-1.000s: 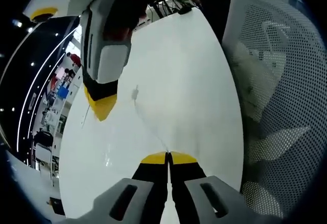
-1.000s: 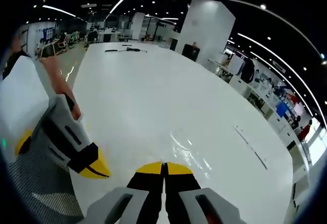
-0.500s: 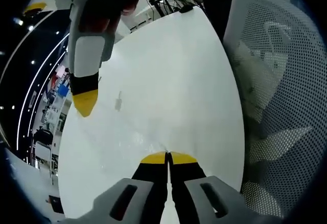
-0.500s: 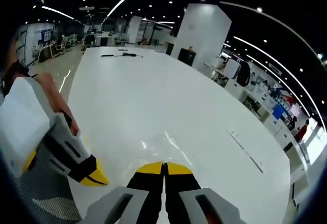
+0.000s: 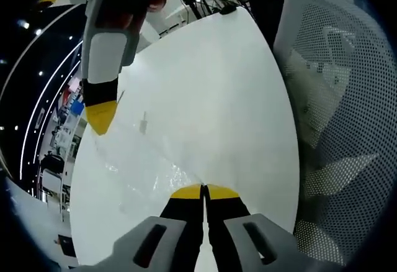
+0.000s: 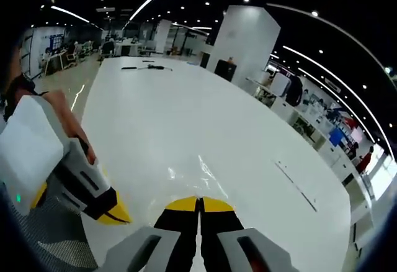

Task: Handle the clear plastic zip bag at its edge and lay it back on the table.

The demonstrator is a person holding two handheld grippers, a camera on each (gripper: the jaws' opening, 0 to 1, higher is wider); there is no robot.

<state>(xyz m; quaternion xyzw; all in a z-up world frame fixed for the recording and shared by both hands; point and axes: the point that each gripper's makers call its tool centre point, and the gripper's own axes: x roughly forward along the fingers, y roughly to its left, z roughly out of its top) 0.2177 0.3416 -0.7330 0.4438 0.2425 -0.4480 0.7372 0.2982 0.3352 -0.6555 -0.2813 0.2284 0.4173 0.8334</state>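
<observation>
- Left hand-held gripper (image 5: 204, 190): jaws pressed together, clamped on the edge of the clear zip bag (image 5: 146, 160).
- Right hand-held gripper (image 6: 200, 202): jaws also together, pinching the bag's edge at its tips.
- Bag is held between the two grippers, stretched just above the white desk (image 5: 229, 98); whether it touches the desk I cannot tell.
- Mesh chair (image 5: 338, 129) stands just beside the desk.
- Dark cables (image 6: 146, 68) lie at the desk's far end, well apart from the bag.
</observation>
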